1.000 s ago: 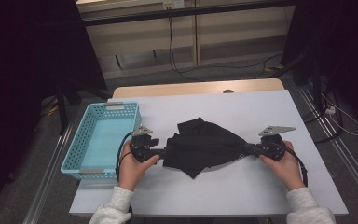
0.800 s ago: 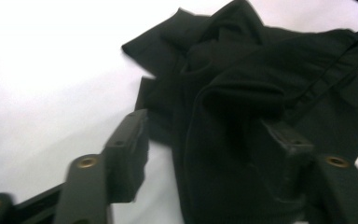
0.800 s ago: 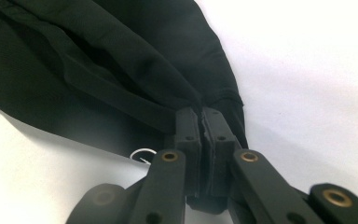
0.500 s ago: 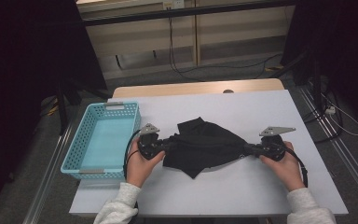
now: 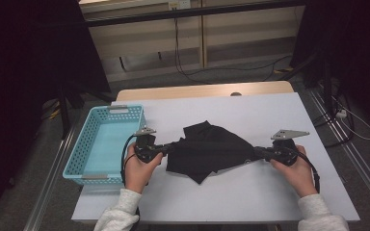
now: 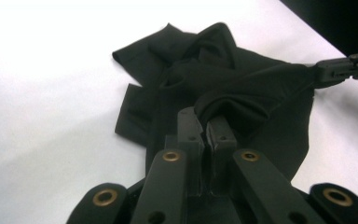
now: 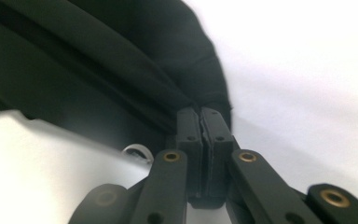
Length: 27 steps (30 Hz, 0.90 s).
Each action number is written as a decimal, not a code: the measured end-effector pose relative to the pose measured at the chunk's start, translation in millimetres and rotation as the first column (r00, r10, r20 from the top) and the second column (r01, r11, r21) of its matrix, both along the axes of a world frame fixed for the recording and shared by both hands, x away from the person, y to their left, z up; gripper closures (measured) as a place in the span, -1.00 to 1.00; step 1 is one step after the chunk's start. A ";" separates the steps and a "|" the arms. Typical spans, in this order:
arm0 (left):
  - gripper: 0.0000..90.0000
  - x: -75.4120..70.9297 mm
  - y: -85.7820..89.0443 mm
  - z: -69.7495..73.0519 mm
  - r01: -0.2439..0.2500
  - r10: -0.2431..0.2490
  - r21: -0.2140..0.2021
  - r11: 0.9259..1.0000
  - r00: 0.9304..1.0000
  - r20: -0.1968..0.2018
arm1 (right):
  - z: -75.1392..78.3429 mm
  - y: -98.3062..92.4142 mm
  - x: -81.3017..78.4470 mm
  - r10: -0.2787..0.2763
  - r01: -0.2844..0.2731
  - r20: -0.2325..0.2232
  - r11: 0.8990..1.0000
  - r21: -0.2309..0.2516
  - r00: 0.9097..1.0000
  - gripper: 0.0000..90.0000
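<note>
Black cloth (image 5: 211, 150) rumpled at centre of white table (image 5: 250, 192), stretched between both tongs. Left gripper (image 5: 166, 148) at cloth's left edge; jaws just closed, pinching fold of cloth, seen close in left gripper view (image 6: 205, 122). Right gripper (image 5: 259, 152) at cloth's right corner, pressed together on hem; right gripper view (image 7: 200, 114) shows taut folds. High view adds blue basket (image 5: 92, 144) at left.
</note>
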State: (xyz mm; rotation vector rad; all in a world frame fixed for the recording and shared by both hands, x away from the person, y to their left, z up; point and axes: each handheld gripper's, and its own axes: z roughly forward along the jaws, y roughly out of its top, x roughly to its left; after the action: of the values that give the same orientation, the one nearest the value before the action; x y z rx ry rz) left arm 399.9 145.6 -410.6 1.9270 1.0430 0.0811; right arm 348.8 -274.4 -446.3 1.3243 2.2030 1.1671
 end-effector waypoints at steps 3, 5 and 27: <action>0.93 -0.2 -1.2 -2.0 0.001 -0.001 0.004 1.000 1.000 -0.006 | -3.5 4.0 1.7 0.009 -0.009 -0.009 1.000 -0.020 1.000 0.93; 0.93 -0.3 -1.3 -2.2 0.004 -0.004 0.002 1.000 1.000 -0.012 | -2.4 4.5 0.1 0.013 -0.013 -0.005 0.999 -0.031 1.000 0.87; 0.92 1.8 2.6 -2.8 -0.022 0.022 -0.004 1.000 0.999 -0.028 | -10.1 -3.4 -16.1 0.058 -0.059 -0.014 0.996 -0.069 0.998 -0.02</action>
State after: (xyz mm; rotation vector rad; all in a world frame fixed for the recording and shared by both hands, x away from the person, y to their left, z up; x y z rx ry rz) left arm 401.7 148.2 -413.4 1.9182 1.0825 0.0645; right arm 332.7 -277.9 -456.5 1.2493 2.2836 1.0951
